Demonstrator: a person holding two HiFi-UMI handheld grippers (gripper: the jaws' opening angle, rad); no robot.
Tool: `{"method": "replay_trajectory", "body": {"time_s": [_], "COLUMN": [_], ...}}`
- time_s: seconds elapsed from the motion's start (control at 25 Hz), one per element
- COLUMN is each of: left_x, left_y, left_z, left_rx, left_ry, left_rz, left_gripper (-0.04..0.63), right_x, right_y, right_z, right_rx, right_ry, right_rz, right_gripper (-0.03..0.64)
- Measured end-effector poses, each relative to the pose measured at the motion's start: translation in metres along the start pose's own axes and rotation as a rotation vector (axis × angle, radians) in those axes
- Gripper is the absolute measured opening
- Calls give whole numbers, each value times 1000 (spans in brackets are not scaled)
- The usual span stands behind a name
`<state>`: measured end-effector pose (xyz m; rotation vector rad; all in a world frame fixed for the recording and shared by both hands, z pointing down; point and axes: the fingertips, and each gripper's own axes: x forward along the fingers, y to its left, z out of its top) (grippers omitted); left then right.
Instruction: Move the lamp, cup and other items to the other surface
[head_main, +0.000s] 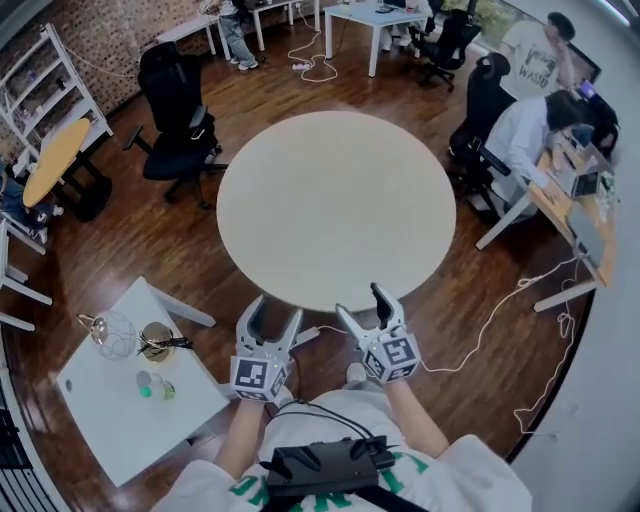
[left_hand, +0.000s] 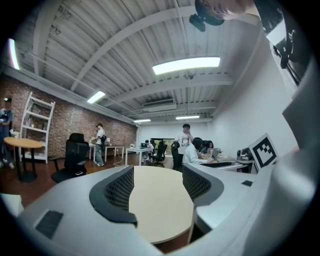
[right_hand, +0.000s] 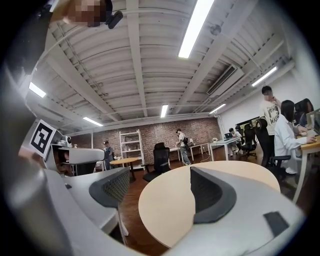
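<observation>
At the middle of the wooden floor stands a round table (head_main: 335, 200), pale beige, its top bare right out to the rim. Left of it and nearer the person is a smaller white table (head_main: 120, 440), set cornerwise, and all the task's things are on this one. A black office chair (head_main: 178, 125) stands off the round table's far left edge, apart from it. At the far right a seated person (head_main: 525, 135) leans over a desk (head_main: 560, 200).

Both grippers are held level at the round table's near edge, side by side and pointing across it. The left gripper (head_main: 276, 308) has its claw spread wide; its own view shows only the tabletop between the two dark ribbed pads, nothing gripped. The right gripper (head_main: 361, 300) is likewise parted, with only the table rim and floor between its jaws.

On the white table, a wire-cage lamp (head_main: 110, 333) sits by the far left edge. A cup (head_main: 157, 341) stands just beside it, toward the round table, with something dark lying across its top that I cannot make out. Two small bottles (head_main: 153, 385) with green on them stand close together nearer the table's middle, apart from the cup.
</observation>
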<state>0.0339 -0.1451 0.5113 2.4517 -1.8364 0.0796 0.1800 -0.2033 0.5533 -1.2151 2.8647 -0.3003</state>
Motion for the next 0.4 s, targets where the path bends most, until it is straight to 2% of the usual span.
{"method": "replay_trajectory", "body": {"time_s": [0.4], "left_x": [-6], "left_y": [-10], "left_z": [-22], "left_rx": [16], "left_ry": [25], "left_rz": [-4], "left_gripper": [295], "right_x": [2], "right_y": [18], "right_z": [-26], "right_rx": [20], "right_ry": [40], "right_rz": [78], "right_gripper": [407]}}
